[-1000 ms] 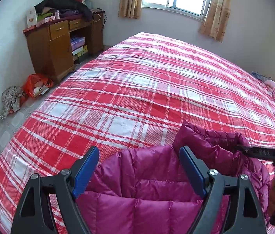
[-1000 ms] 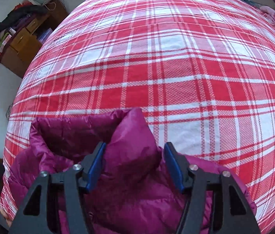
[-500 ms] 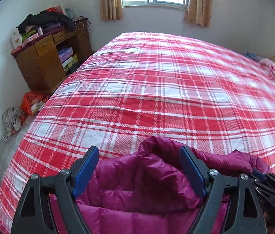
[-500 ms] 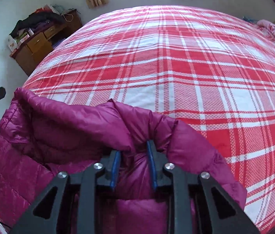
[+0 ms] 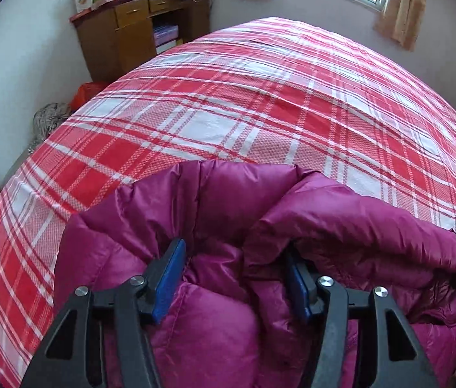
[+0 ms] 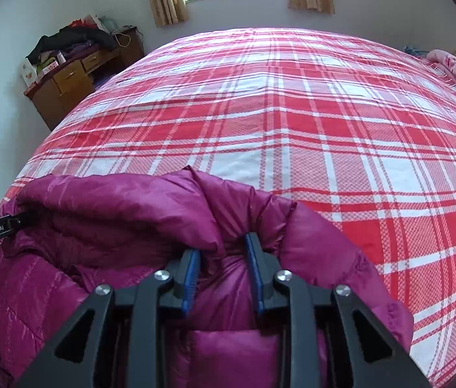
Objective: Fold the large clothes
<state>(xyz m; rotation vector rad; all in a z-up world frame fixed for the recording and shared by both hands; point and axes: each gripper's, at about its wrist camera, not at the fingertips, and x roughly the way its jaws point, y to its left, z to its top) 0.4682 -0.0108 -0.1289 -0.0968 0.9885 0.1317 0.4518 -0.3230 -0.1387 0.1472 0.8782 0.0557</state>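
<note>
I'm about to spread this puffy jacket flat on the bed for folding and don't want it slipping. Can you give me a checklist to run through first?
1. Right gripper pinching jacket: ok for now, fabric bunched between pads, though jaws are easing open.
2. Left gripper grip: not ok yet, jaws closing on the fabric between them.
3. Both grippers at the jacket's upper edge: ok.
4. Bedspread ahead free of things: ok.
5. Jacket's lower half lying straight: cannot tell, out of view.
</note>
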